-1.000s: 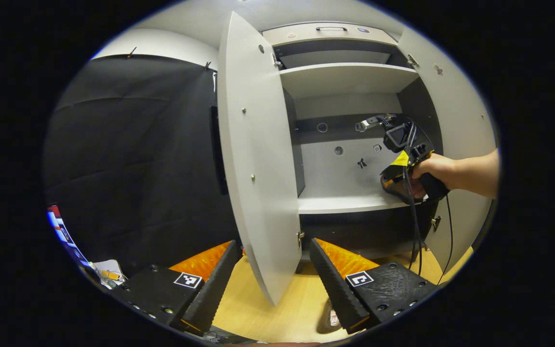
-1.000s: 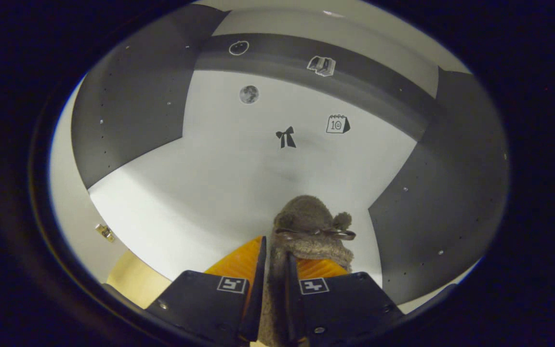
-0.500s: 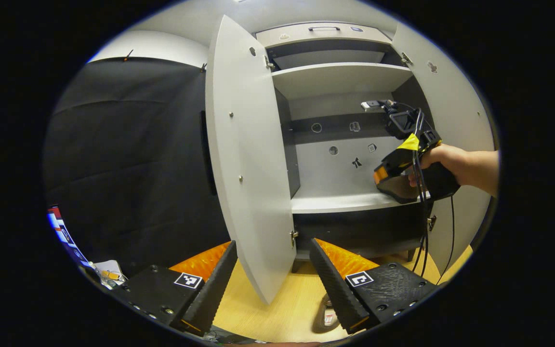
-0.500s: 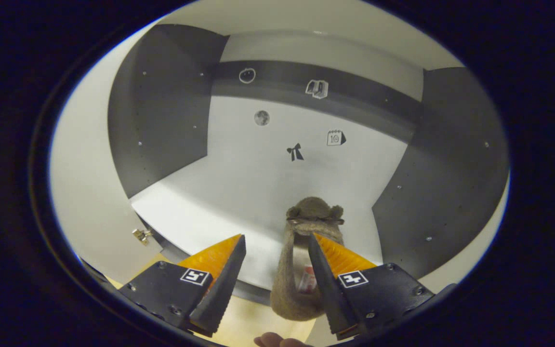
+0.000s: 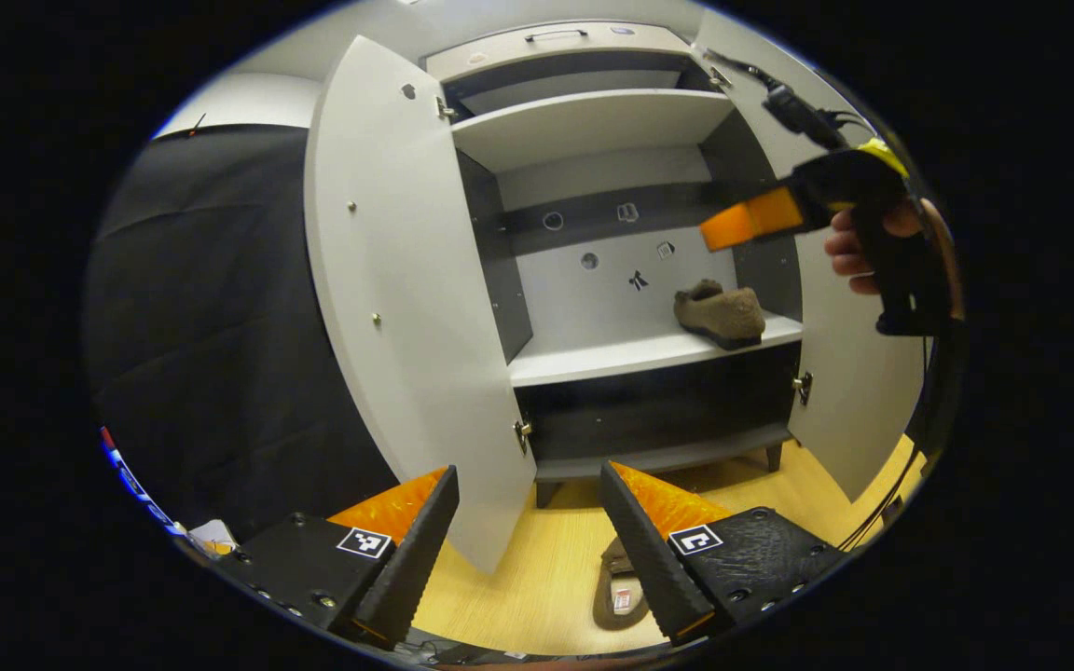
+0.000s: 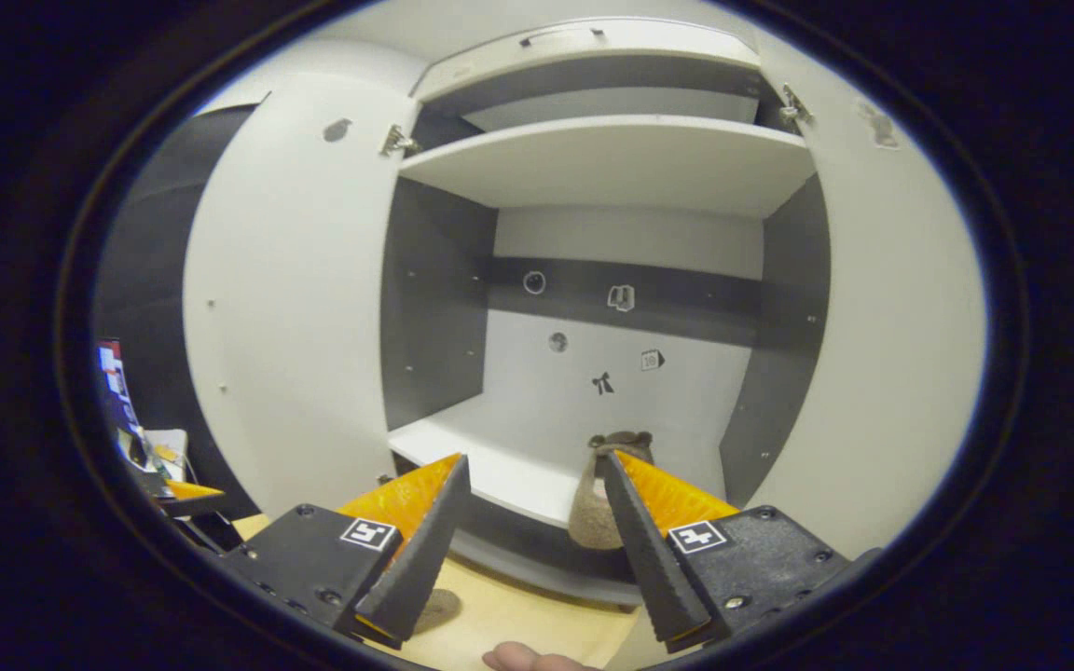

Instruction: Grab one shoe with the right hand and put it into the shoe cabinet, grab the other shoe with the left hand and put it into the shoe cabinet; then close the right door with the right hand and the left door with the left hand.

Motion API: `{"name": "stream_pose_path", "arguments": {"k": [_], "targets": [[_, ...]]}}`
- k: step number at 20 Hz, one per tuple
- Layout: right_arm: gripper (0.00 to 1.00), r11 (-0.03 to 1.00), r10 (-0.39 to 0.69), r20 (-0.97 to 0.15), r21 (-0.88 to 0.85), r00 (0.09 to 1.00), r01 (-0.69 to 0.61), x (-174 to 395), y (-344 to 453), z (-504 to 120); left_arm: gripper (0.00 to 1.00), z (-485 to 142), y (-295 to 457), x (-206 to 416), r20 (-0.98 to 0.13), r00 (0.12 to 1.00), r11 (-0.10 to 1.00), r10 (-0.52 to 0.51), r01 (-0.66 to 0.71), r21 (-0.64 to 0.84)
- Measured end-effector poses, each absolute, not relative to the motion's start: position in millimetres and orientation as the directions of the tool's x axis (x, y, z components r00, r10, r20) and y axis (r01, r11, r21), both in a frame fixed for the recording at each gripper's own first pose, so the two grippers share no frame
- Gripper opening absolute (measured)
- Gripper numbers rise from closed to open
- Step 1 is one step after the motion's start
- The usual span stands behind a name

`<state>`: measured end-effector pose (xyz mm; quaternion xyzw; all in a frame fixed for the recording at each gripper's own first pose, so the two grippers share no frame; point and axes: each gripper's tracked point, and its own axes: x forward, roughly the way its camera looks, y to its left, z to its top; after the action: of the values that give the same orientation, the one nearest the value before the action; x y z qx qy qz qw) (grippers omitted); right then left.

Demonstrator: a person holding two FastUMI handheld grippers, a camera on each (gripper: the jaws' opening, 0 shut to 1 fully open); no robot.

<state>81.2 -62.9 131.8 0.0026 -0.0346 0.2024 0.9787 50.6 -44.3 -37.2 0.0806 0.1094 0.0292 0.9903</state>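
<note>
In the right gripper view, the right gripper (image 6: pixel 530 531) has its jaws wide apart and nothing between them. Straight ahead of the jaws stands the shoe cabinet (image 6: pixel 626 158) with both doors open. One brown shoe (image 6: pixel 604 499) sits on the white shelf (image 6: pixel 490 471) inside — it is past the jaws, up against the inner edge of the jaw on the right side of that view, and not gripped. The left door (image 6: pixel 290 280) swings out beyond the jaw on the left side, and the right door (image 6: pixel 882 308) stands beyond the other jaw. In the left gripper view, the left gripper (image 5: pixel 528 540) also has its jaws apart and holds nothing. The other shoe (image 5: pixel 616 592) lies on the wooden floor (image 5: pixel 537 578) just by the jaw on the right side of that view, a little under it. Far ahead and up, a hand (image 5: pixel 859 247) holds the right gripper (image 5: pixel 750 219) in front of the cabinet, above the shoe (image 5: pixel 719 312) on the shelf.
</note>
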Motion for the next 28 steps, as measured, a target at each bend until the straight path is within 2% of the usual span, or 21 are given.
{"name": "stream_pose_path", "arguments": {"k": [1,3,6,8,9,13,14,15,17,22,27,28], "targets": [[0.96,0.912,0.41,0.07,-0.006,0.909,-0.41,74,-65,122,0.93,-47,-50,52,-0.225,0.972,0.984,0.068,-0.028,0.178],[0.92,0.911,0.412,0.046,0.003,0.91,-0.412,59,-71,99,0.92,-66,-60,57,-0.254,0.966,0.982,0.052,-0.003,0.188],[0.92,0.913,0.405,-0.023,-0.048,0.914,-0.405,50,-68,61,0.93,-101,-79,67,-0.301,0.954,0.982,0.01,0.047,0.184],[0.96,0.923,0.38,-0.037,-0.046,0.924,-0.382,43,-65,53,0.93,-136,-92,71,-0.338,0.941,0.982,-0.023,0.085,0.171],[0.92,0.923,0.383,-0.05,-0.026,0.922,-0.385,40,-60,47,0.93,-152,-95,74,-0.361,0.932,0.981,-0.032,0.098,0.167],[0.92,0.935,0.346,-0.125,-0.033,0.93,-0.353,44,-51,23,0.93,-208,-91,86,-0.397,0.917,0.982,-0.04,0.109,0.153],[0.96,0.933,0.346,-0.15,-0.045,0.926,-0.356,46,-48,18,0.93,-226,-90,85,-0.424,0.905,0.986,-0.038,0.102,0.13],[0.92,0.93,0.349,-0.173,-0.057,0.921,-0.364,45,-44,14,0.93,-245,-92,85,-0.452,0.891,0.988,-0.05,0.109,0.105],[0.93,0.932,0.337,-0.183,-0.075,0.924,-0.355,43,-42,15,0.93,-273,-94,83,-0.485,0.873,0.99,-0.057,0.112,0.085],[0.92,0.935,0.297,-0.199,-0.139,0.934,-0.327,34,-35,16,0.93,-308,-99,96,-0.51,0.858,0.996,-0.064,0.085,0.018],[0.92,0.939,0.282,-0.204,-0.139,0.937,-0.313,22,-34,15,0.86,-322,-102,93,-0.534,0.841,0.994,-0.09,0.041,-0.104],[0.96,0.939,0.279,-0.207,-0.146,0.938,-0.311,21,-34,14,0.85,-326,-107,91,-0.541,0.832,0.989,-0.123,0.06,-0.132]]}}
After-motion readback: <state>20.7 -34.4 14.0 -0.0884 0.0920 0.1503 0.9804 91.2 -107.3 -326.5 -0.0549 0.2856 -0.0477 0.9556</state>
